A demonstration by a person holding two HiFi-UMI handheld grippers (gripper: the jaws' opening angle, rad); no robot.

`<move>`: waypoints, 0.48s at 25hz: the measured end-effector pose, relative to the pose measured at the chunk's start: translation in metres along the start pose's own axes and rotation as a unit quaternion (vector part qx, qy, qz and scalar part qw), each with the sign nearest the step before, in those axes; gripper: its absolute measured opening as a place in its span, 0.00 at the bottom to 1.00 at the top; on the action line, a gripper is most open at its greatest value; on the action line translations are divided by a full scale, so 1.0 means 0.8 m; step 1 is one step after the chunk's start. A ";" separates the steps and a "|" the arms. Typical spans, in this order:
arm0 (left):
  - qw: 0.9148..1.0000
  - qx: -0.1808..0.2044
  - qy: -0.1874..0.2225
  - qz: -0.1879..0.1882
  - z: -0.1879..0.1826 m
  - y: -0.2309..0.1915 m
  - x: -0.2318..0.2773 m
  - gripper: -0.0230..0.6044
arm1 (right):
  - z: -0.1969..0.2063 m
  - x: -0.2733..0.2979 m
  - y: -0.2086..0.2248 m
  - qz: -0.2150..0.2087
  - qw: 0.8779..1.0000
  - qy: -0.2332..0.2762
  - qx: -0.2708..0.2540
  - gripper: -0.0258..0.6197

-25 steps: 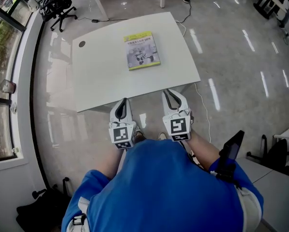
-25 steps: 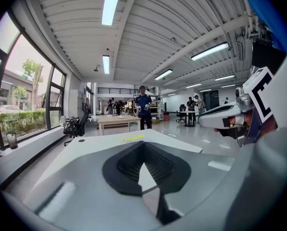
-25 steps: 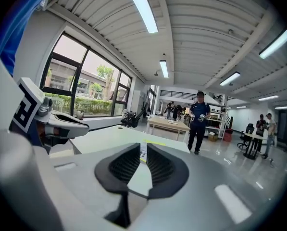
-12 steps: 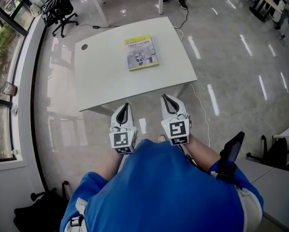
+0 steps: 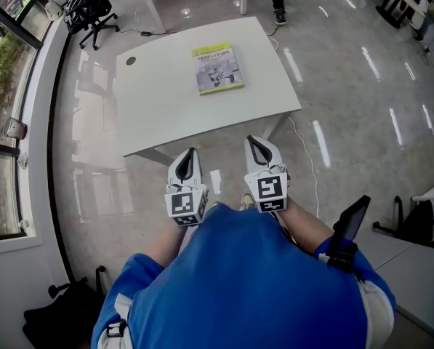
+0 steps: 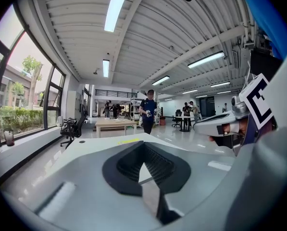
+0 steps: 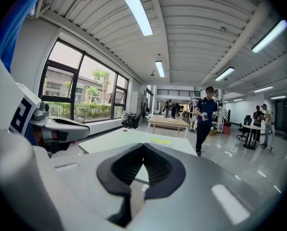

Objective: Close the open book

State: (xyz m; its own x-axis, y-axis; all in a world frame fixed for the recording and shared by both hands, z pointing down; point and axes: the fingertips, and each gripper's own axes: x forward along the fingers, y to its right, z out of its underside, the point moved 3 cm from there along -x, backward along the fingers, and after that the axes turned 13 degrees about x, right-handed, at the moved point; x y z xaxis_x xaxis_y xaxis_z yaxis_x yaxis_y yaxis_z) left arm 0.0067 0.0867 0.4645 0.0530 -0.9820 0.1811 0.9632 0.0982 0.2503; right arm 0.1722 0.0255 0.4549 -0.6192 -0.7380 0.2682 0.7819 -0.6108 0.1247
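book [image 5: 218, 68] closed, on table [image 5: 166, 115] | left hand-held gripper [image 5: 190, 155] pressed together | right hand-held gripper [image 5: 253, 144] just closed, empty

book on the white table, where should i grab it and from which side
Probably the near short edge of the book, coming in low from the person's side. It lies flat and closed, cover up, well inside the white table, with nothing overhanging, so one finger of the right tool would have to slide under that edge.

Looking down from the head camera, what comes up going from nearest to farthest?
Blue shirt, left tongs and right tongs side by side, white table, book, a standing person's shoe beyond the table.
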 end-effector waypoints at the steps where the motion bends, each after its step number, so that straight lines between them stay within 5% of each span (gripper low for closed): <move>1: 1.000 0.000 0.001 0.001 -0.001 -0.001 -0.001 0.04 | 0.000 0.000 -0.001 0.001 1.000 0.000 0.001 0.04; 12: 1.000 0.000 0.007 0.009 0.000 -0.004 0.000 0.04 | 0.002 0.004 -0.007 0.006 1.000 -0.004 -0.004 0.04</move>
State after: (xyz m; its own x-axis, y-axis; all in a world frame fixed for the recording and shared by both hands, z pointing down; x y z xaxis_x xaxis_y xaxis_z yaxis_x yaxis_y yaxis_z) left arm 0.0036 0.0864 0.4636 0.0747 -0.9822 0.1723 0.9619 0.1166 0.2475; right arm 0.1657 0.0273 0.4567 -0.6098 -0.7425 0.2772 0.7882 -0.6049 0.1134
